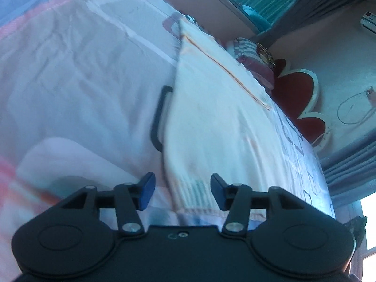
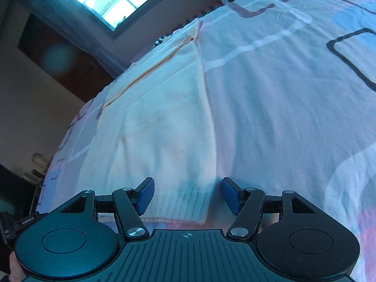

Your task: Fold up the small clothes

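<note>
Plainly, a cream knit garment (image 1: 211,122) lies flat on the patterned bedspread (image 1: 70,82), its ribbed hem toward both grippers. Left gripper (image 1: 182,192) and right gripper (image 2: 188,195) hover over that hem, jaws spread wide, gripping nothing.

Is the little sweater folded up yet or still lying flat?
Lying flat: the cream sweater is spread along the bed cover, ribbed hem nearest both open grippers. Sleeves: cannot tell.

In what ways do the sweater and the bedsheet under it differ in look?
The sweater is plain cream; the bedsheet is pale with printed rectangles in dark, white and pink outlines. The sweater has a ribbed hem and a thin orange seam line; the bedsheet is smooth cloth with light creases. The sweater covers a small part; the bedsheet spreads across the bed. Both lie flat.
</note>
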Demonstrator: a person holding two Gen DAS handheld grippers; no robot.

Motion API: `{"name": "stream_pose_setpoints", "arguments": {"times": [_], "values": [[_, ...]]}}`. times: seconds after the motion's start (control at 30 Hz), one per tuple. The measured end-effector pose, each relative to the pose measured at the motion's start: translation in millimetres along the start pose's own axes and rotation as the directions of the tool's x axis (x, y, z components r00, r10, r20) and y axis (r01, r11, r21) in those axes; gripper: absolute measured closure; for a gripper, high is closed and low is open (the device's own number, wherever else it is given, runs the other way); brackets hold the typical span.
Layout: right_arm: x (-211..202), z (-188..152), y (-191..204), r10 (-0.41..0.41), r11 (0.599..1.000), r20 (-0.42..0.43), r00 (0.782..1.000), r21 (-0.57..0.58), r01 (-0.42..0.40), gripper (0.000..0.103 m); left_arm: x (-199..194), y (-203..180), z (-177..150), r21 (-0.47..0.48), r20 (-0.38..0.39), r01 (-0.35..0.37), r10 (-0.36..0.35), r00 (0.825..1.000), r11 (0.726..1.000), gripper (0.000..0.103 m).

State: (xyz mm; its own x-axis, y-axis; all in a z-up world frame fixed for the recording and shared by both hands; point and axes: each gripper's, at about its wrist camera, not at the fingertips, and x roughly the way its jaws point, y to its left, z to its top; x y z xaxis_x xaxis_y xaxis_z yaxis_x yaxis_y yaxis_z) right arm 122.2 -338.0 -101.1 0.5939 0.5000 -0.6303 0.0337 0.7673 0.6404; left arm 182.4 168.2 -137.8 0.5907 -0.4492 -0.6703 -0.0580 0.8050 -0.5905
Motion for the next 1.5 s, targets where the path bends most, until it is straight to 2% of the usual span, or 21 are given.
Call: {"name": "stream_pose_setpoints", "arguments": {"times": [0.2, 0.3, 0.37, 0.4, 0.43, 0.47, 0.57, 0.6, 0.67, 0.73, 0.77, 0.8, 0.87, 0.93, 1.0, 1.17, 1.37, 1.5], "values": [[17.3, 17.7, -9.5, 0.043, 0.998, 0.007, 0.999, 0.054, -0.043, 0.044, 23.8, -10.4, 13.5, 0.036, -0.014, 0.004, -0.003, 1.000, 0.999, 0.055], [26.8, 23.4, -10.3, 0.071, 0.996, -0.022, 0.997, 0.053, -0.070, 0.054, 30.7, -19.1, 17.6, 0.078, -0.033, 0.000, 0.003, 0.999, 0.997, 0.057], [29.8, 21.9, -9.5, 0.085, 0.996, -0.057, 0.995, 0.044, -0.083, 0.071, 29.7, -22.1, 14.6, 0.119, -0.045, -0.009, 0.014, 0.999, 0.993, 0.063], [29.3, 19.1, -9.7, 0.094, 0.995, -0.075, 0.993, 0.038, -0.092, 0.072, 28.6, -21.5, 13.0, 0.134, -0.048, -0.015, 0.022, 0.999, 0.991, 0.067], [27.7, 14.7, -9.5, 0.098, 0.995, -0.090, 0.991, 0.026, -0.096, 0.078, 27.3, -20.1, 10.6, 0.147, -0.048, -0.021, 0.029, 0.998, 0.989, 0.069], [25.5, 10.7, -9.6, 0.093, 0.996, -0.100, 0.991, 0.010, -0.093, 0.085, 26.1, -18.8, 9.2, 0.155, -0.046, -0.025, 0.032, 0.998, 0.988, 0.074], [24.7, 7.2, -10.6, 0.071, 0.997, -0.109, 0.992, -0.005, -0.072, 0.098, 25.6, -18.7, 9.0, 0.173, -0.034, -0.060, 0.067, 0.997, 0.983, 0.088], [23.9, 8.2, -10.5, 0.069, 0.998, -0.098, 0.993, -0.004, -0.070, 0.099, 24.9, -19.4, 9.7, 0.168, -0.025, -0.072, 0.077, 0.997, 0.983, 0.101], [16.1, 10.3, -6.4, 0.086, 0.996, -0.065, 0.994, -0.009, -0.087, 0.100, 11.3, -21.5, 10.0, 0.154, 0.035, -0.041, 0.036, 0.999, 0.987, 0.102], [-3.4, 13.6, 0.8, 0.144, 0.989, -0.004, 0.990, -0.021, -0.144, 0.100, -11.5, -25.4, 6.7, 0.166, 0.128, -0.003, -0.018, 0.992, 0.986, 0.102], [-12.6, 14.9, 4.1, 0.160, 0.987, 0.022, 0.987, -0.035, -0.159, 0.100, -18.3, -25.1, 4.9, 0.171, 0.150, 0.002, -0.028, 0.988, 0.985, 0.102], [-21.1, 13.8, 5.5, 0.166, 0.985, 0.044, 0.985, -0.046, -0.164, 0.100, -20.5, -23.6, 3.0, 0.176, 0.156, -0.009, -0.019, 0.988, 0.984, 0.102], [-20.7, 8.9, 0.3, 0.153, 0.988, 0.048, 0.987, -0.039, -0.151, 0.100, -7.8, -16.6, -0.7, 0.179, 0.105, -0.064, 0.045, 0.993, 0.982, 0.101], [2.1, 2.0, -8.9, 0.075, 0.997, -0.026, 0.997, -0.031, -0.076, 0.100, 11.8, -8.0, -5.3, 0.152, 0.044, -0.109, 0.104, 0.994, 0.982, 0.101], [15.4, -4.8, -16.0, 0.048, 0.999, -0.067, 0.997, -0.011, -0.049, 0.100, 12.1, -8.4, -8.3, 0.137, 0.062, -0.111, 0.103, 0.993, 0.984, 0.102], [-2.4, 8.3, -5.6, 0.083, 0.996, -0.002, 0.997, -0.037, -0.083, 0.100, -5.5, -17.6, -1.9, 0.112, 0.117, -0.082, 0.069, 0.991, 0.990, 0.102], [-16.5, 54.0, 29.1, 0.123, 0.989, 0.091, 0.988, -0.098, -0.114, 0.100, -11.4, -43.3, 41.7, 0.098, 0.184, -0.019, 0.001, 0.983, 0.995, 0.102], [-10.5, 105.9, 56.6, 0.122, 0.988, 0.173, 0.977, -0.111, -0.104, 0.100, 0.7, -61.3, 99.0, 0.072, 0.221, 0.008, -0.024, 0.975, 0.997, 0.102]]}}
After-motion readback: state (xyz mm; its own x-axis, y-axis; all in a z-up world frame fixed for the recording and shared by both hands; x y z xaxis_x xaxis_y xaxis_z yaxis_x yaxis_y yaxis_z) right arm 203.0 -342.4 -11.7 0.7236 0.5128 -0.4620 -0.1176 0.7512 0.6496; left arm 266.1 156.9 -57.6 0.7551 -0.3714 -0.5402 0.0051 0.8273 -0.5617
